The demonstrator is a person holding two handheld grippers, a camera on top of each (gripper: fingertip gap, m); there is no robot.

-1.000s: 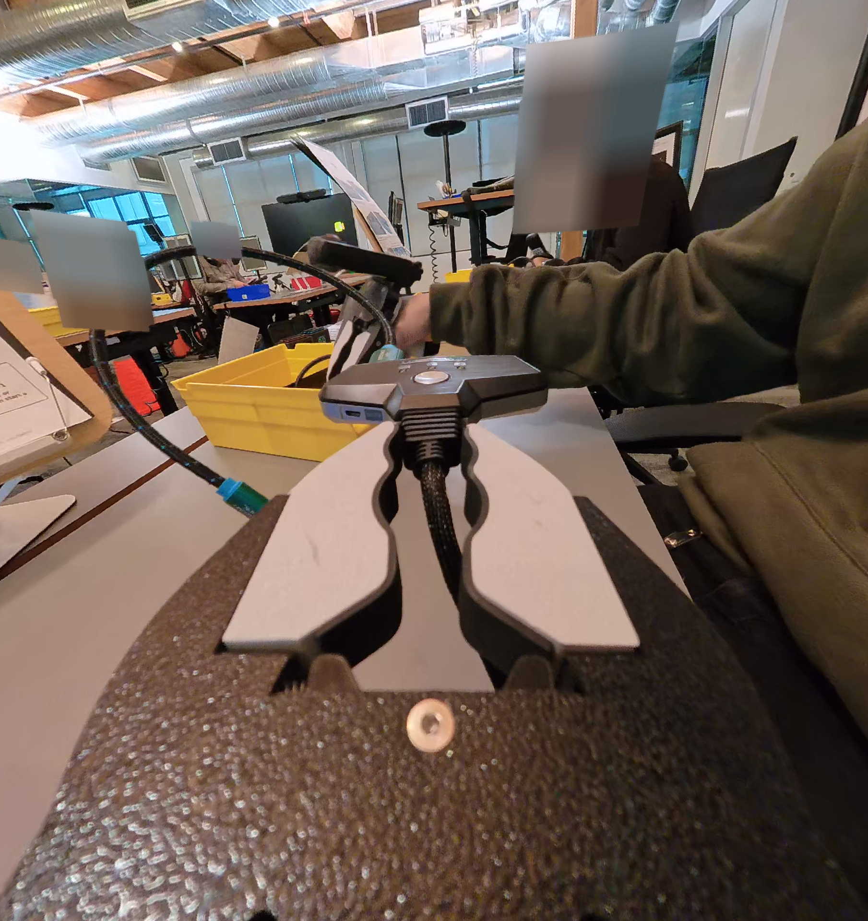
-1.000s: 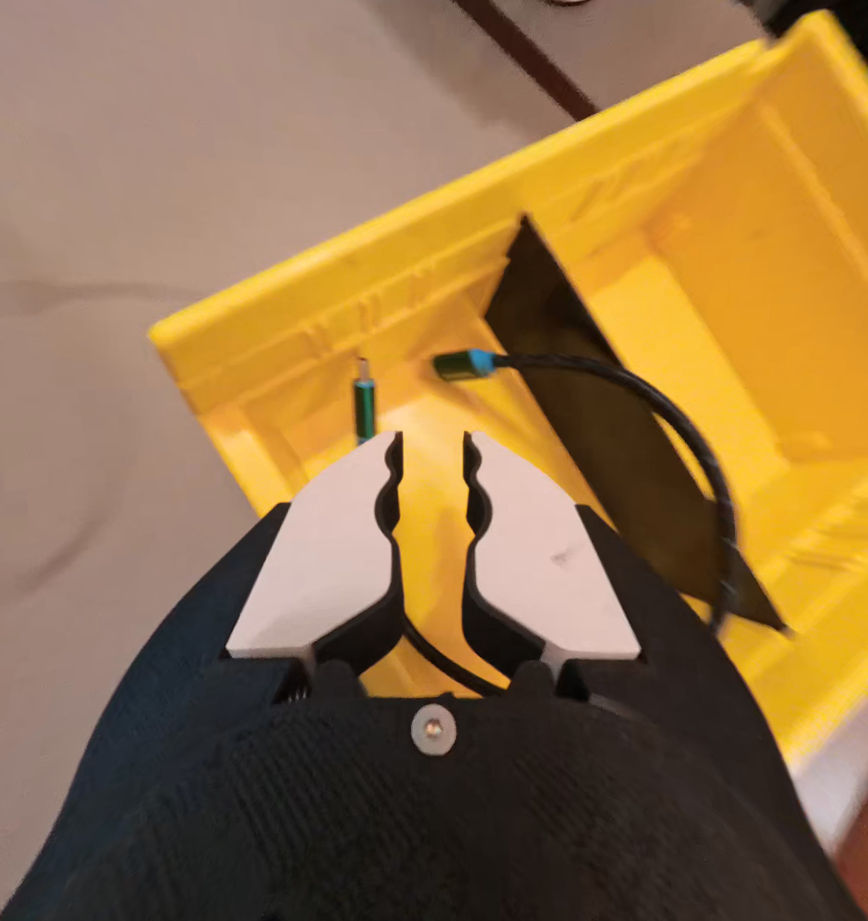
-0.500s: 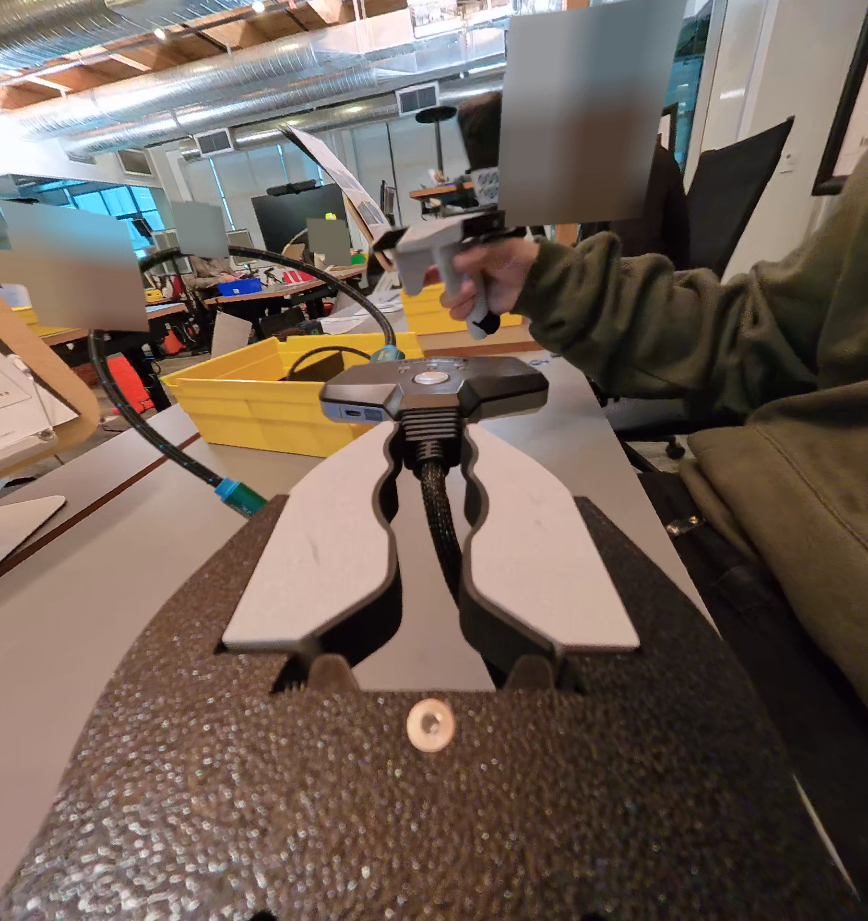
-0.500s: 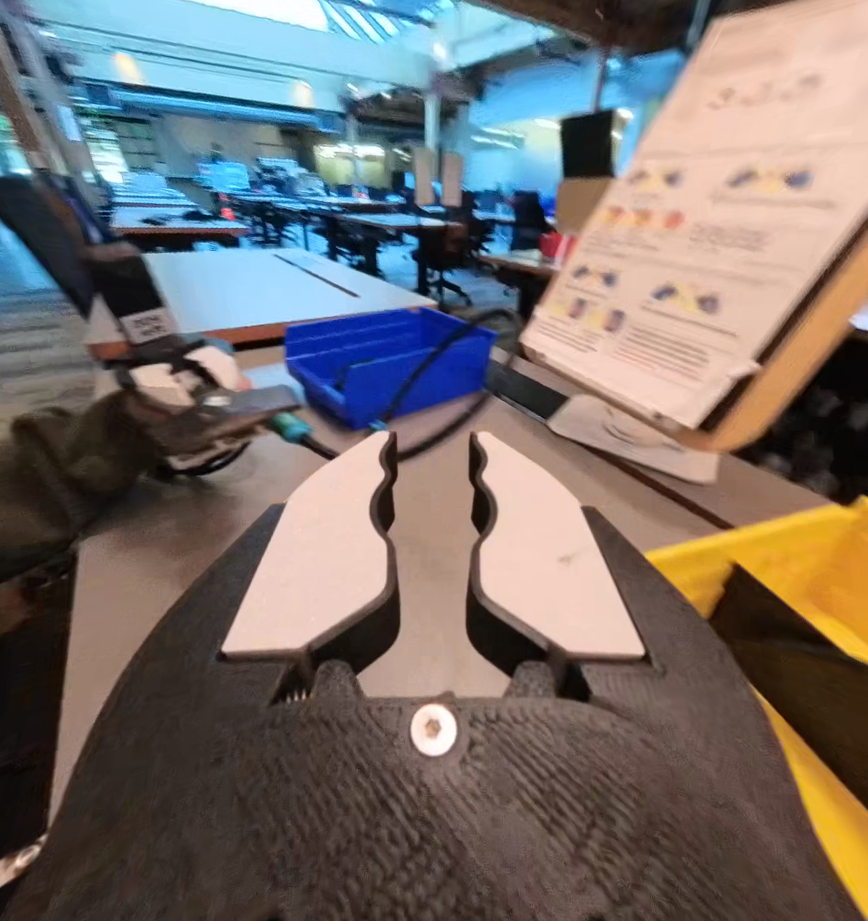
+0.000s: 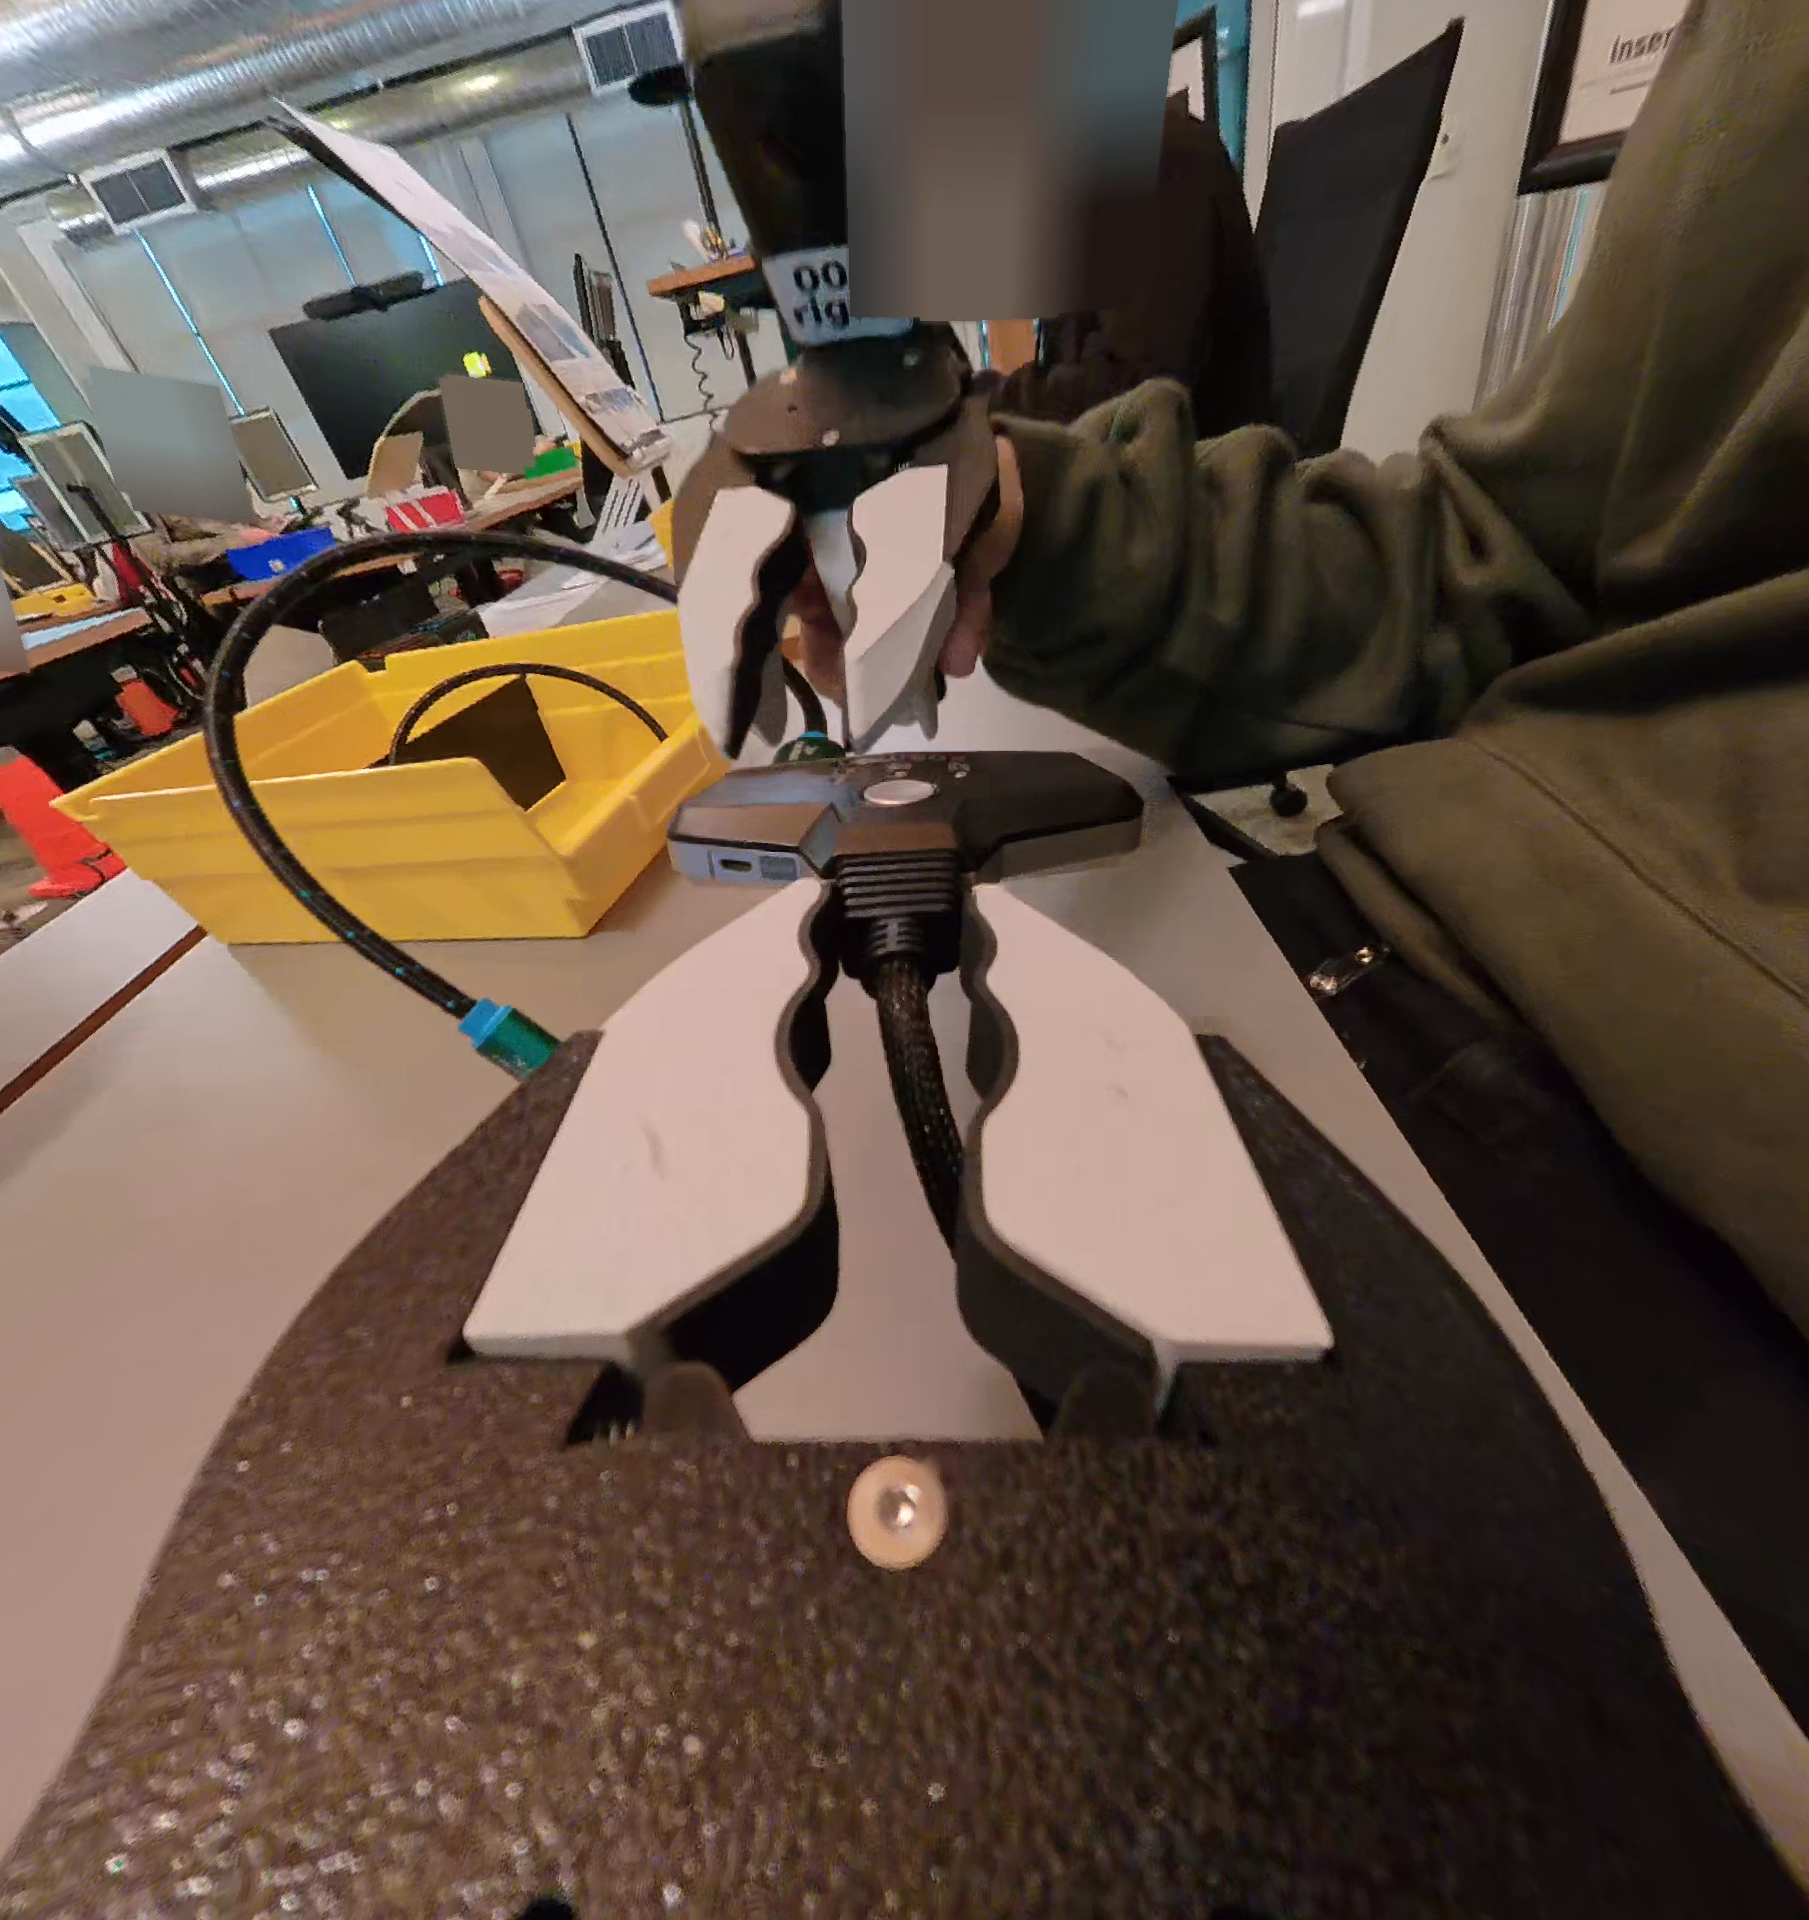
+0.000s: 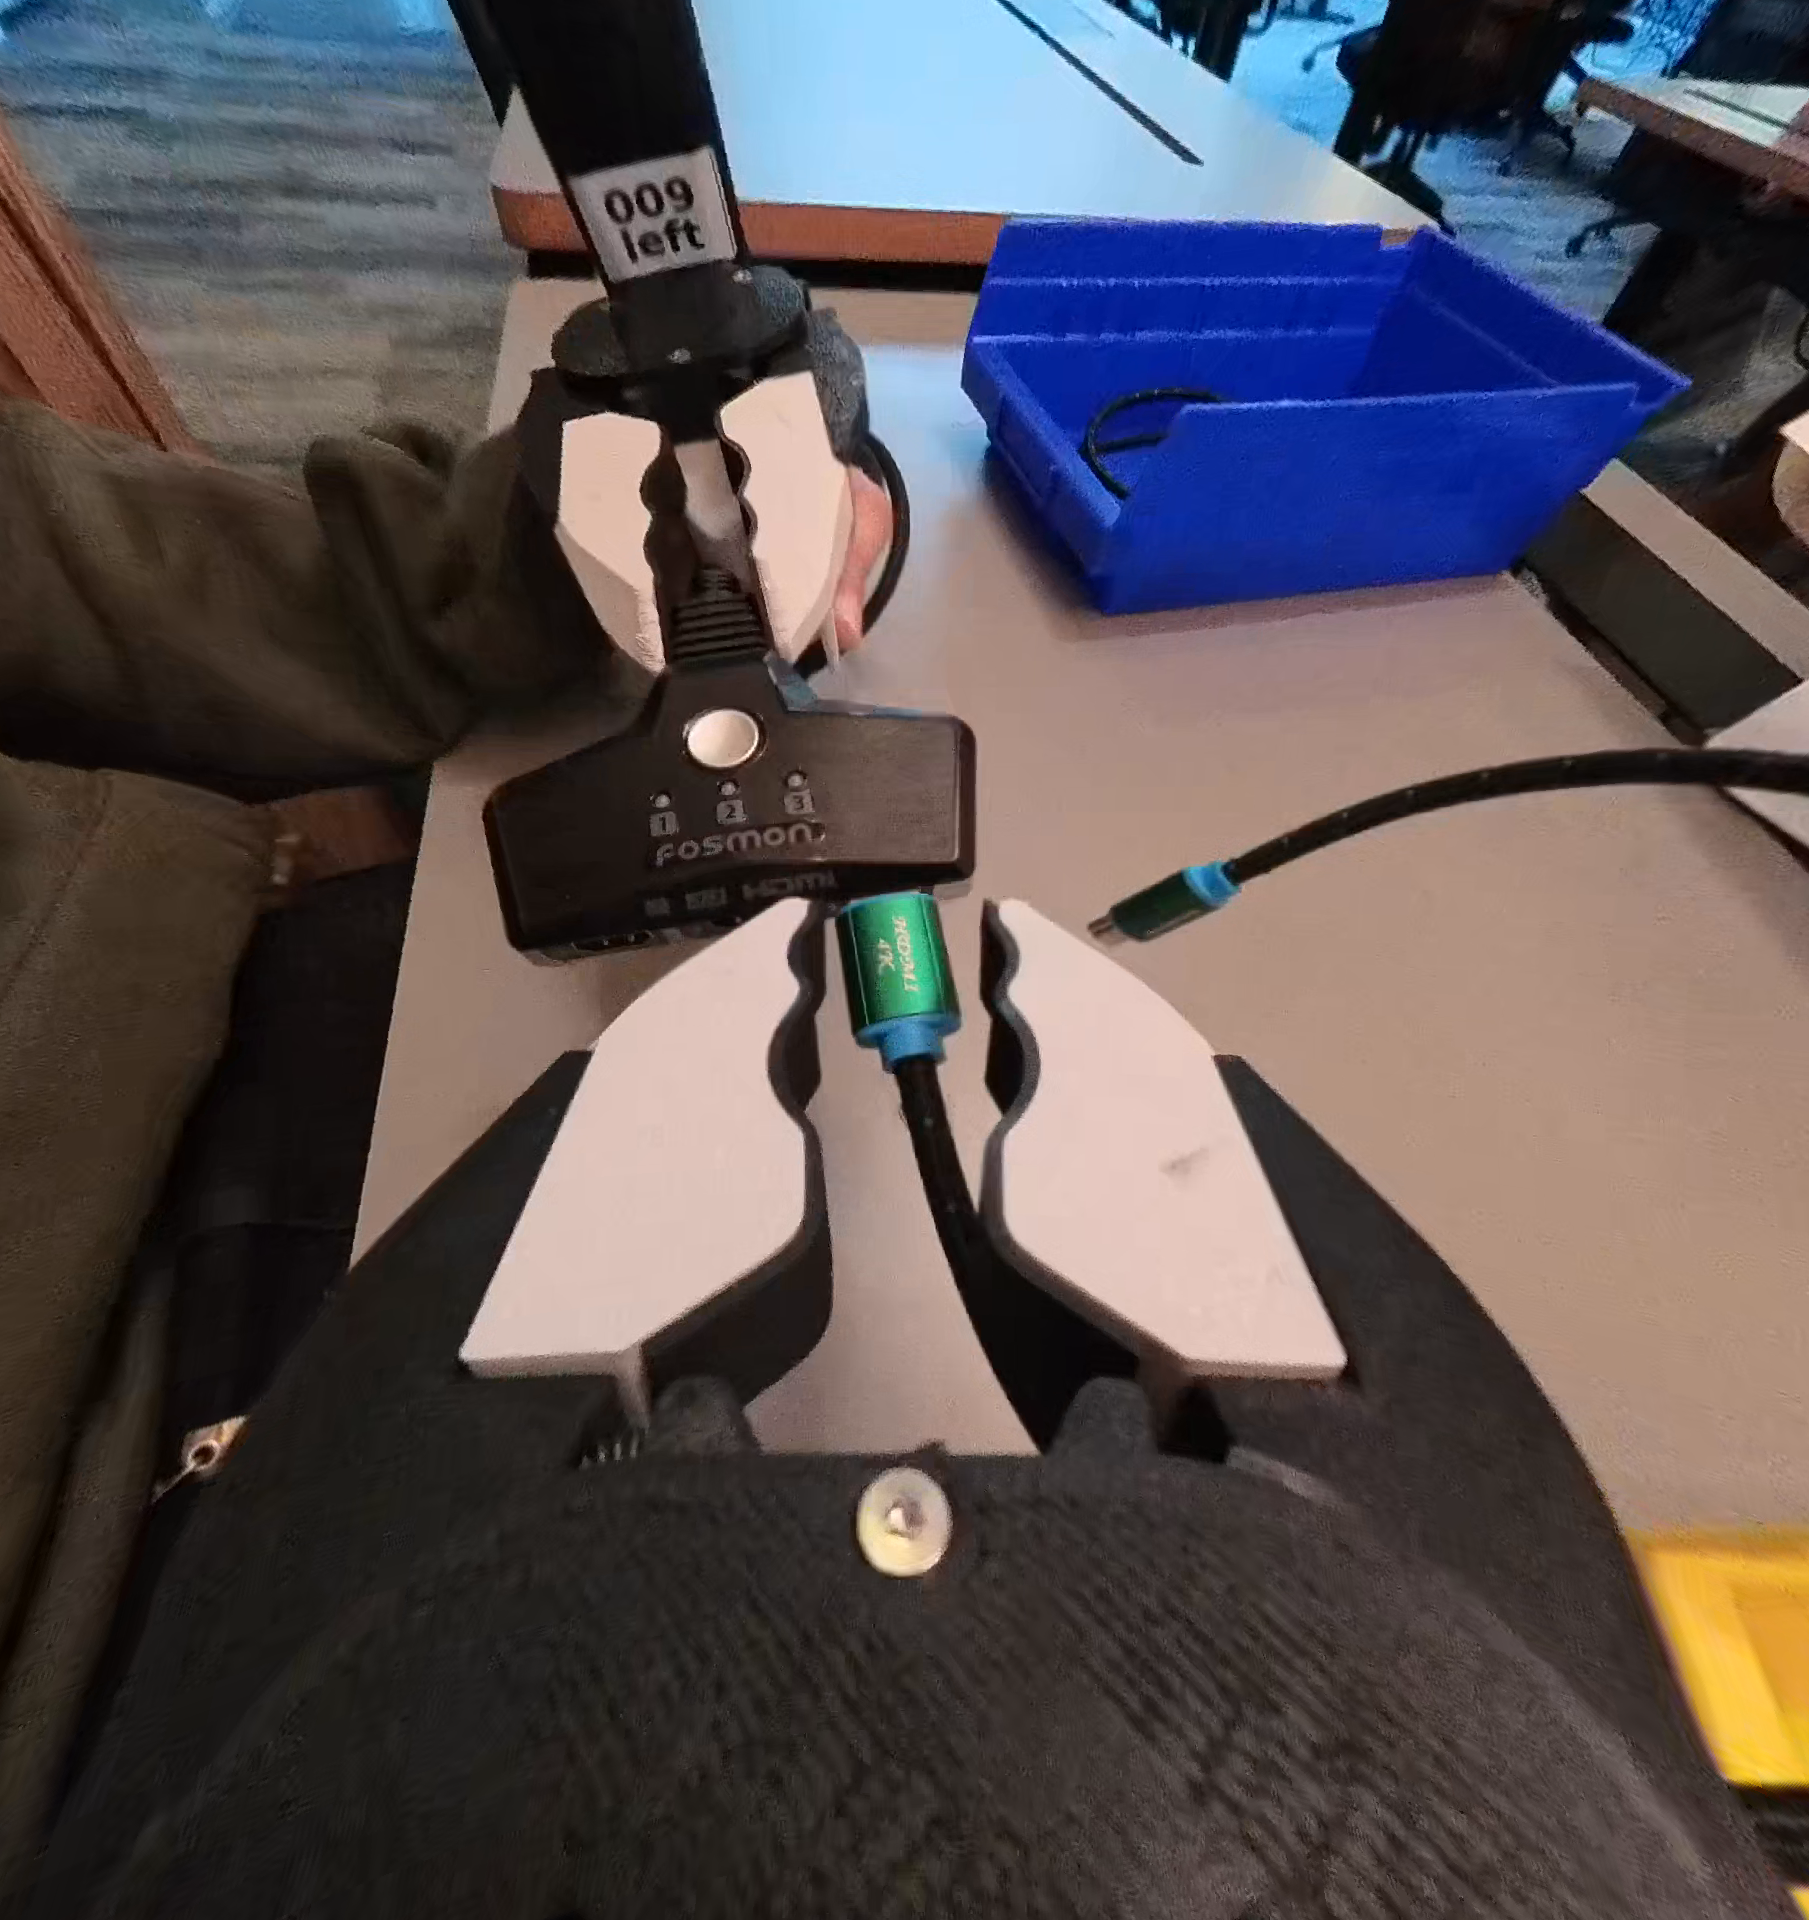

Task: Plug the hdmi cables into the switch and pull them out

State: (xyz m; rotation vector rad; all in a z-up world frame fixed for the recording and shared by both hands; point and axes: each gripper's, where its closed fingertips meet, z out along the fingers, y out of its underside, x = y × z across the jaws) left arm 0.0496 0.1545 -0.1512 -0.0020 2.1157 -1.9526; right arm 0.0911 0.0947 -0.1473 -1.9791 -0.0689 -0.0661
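Right gripper (image 6: 900,914) back from yellow bin (image 5: 380,821), now straddling green plug (image 6: 895,971) seated in switch (image 6: 734,821); fingers apart, not touching plug (released). Left gripper (image 5: 895,904) unchanged, clenched on ribbed collar (image 5: 895,883) of switch's own cable, bracing it above grey table (image 6: 1399,1039). Second green plug (image 6: 1170,904) lies loose just right of switch. Judgement: one cable stowed in bin; next, pull out seated plug.
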